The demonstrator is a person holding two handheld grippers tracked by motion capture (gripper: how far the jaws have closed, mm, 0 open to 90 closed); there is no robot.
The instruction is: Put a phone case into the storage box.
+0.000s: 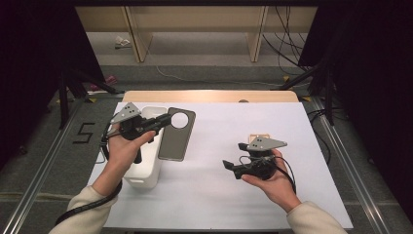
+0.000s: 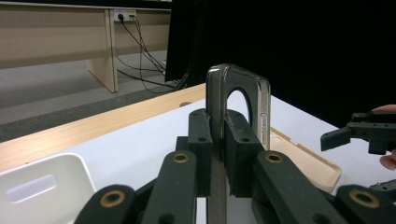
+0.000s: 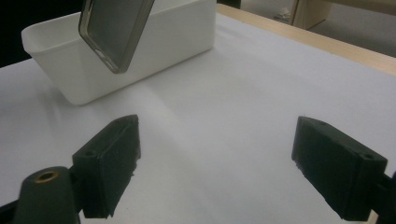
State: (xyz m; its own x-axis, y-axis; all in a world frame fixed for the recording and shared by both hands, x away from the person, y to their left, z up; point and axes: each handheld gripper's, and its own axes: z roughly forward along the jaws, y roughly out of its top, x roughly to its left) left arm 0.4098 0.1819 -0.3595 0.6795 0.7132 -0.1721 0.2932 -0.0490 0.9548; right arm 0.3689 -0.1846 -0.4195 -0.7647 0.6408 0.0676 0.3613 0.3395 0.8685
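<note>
High view showed the left tool (image 1: 163, 120) pinching a dark case (image 1: 176, 134) by one long edge, near its camera hole, with the case hanging flat in the air just beside a white bin (image 1: 146, 165) at the left of the table (image 1: 219, 195). That grip at the edge probably left the broad face free, so the case could be carried and tipped without the jaws covering it. It hung beside the bin, not over the opening; I could not tell whether it was headed in or out.

In the left gripper view the jaws stood pressed together on the case (image 2: 239, 107), which rose edge-on between them, its round cut-out showing above the pads. Beyond it a tan case (image 2: 303, 161) lay flat on the table, and the right tool (image 2: 348, 137) hovered just past it.

The right tool (image 1: 234, 168) was spread and held nothing, poised low over bare table right of centre, well apart from the bin. Its jaws pointed left toward the held case, which suggested a hand waiting to receive or steady it. In the right gripper view the two pads (image 3: 112, 163) stood wide apart above the white surface, with the case (image 3: 114, 30) tilted in front of the bin (image 3: 154, 46) farther off.

The tan case (image 1: 259, 138) sat half hidden behind the right hand (image 1: 272, 183), untouched.
</note>
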